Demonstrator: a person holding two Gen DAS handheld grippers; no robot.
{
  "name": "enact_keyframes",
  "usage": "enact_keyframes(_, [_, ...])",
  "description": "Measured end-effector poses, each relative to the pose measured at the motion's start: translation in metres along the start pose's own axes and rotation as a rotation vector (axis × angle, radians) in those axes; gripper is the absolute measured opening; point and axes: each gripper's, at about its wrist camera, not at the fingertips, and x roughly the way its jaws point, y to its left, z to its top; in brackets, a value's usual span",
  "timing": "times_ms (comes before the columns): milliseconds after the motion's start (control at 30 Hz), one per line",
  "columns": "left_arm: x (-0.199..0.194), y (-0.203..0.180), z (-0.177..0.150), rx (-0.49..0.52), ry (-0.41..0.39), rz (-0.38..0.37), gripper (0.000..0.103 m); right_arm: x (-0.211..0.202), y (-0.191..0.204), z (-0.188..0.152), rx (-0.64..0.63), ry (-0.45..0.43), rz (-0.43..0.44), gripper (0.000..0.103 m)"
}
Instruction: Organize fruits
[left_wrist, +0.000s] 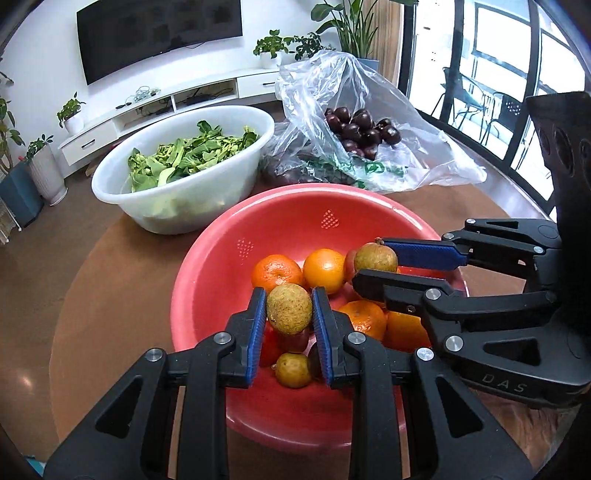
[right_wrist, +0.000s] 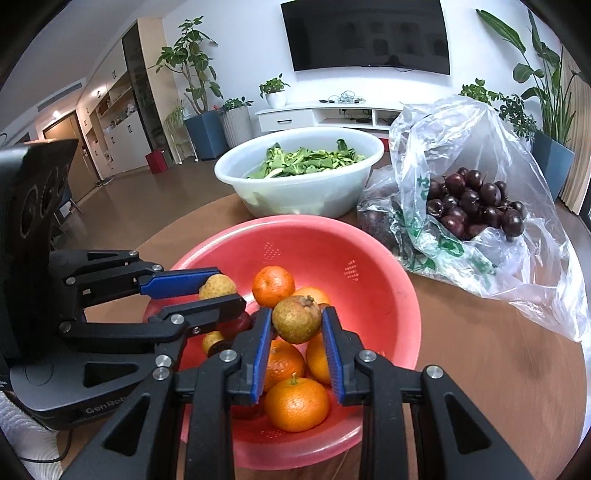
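Now two hand-held grippers — left hand-held gripper (left_wrist: 289, 309), right hand-held gripper (right_wrist: 296, 320) — each clamping one brown fruit (left_wrist: 289, 308).

2 brownish pears (left_wrist: 289, 309) (right_wrist: 296, 319) held above oranges (right_wrist: 296, 404) in the red colander (left_wrist: 207, 273).

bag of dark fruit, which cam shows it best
The right wrist view: the plastic bag lies open toward it, with the dark fruit plain and larger. The left wrist view shows the same bag farther back, its fruit smaller and partly veiled by plastic.
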Motion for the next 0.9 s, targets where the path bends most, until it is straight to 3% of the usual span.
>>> enact_keyframes(167, [0.006, 0.0, -0.001, 0.007, 0.014, 0.015, 0.023, 0.002, 0.001, 0.001, -0.002, -0.006, -0.006, 0.03])
enact_keyframes(333, [0.009, -0.001, -0.002, 0.015, 0.019, 0.025, 0.024, -0.001, 0.0, 0.001, 0.003, -0.022, -0.005, 0.041])
enact_keyframes(700, [-0.001, 0.005, -0.002, -0.024, -0.004, 0.007, 0.024, -0.024, 0.002, -0.008, 0.029, -0.07, 0.004, 0.041])
enact_keyframes(800, [-0.007, 0.006, -0.003, -0.037, -0.017, 0.009, 0.038, -0.036, 0.003, -0.014, 0.044, -0.087, 0.01, 0.041])
enact_keyframes(867, [-0.016, 0.007, -0.004, -0.049, -0.05, 0.022, 0.068, -0.043, 0.004, -0.017, 0.053, -0.096, 0.019, 0.041])
enact_keyframes(900, [-0.021, 0.006, -0.005, -0.048, -0.07, 0.031, 0.07, -0.047, 0.004, -0.019, 0.056, -0.101, 0.022, 0.041])
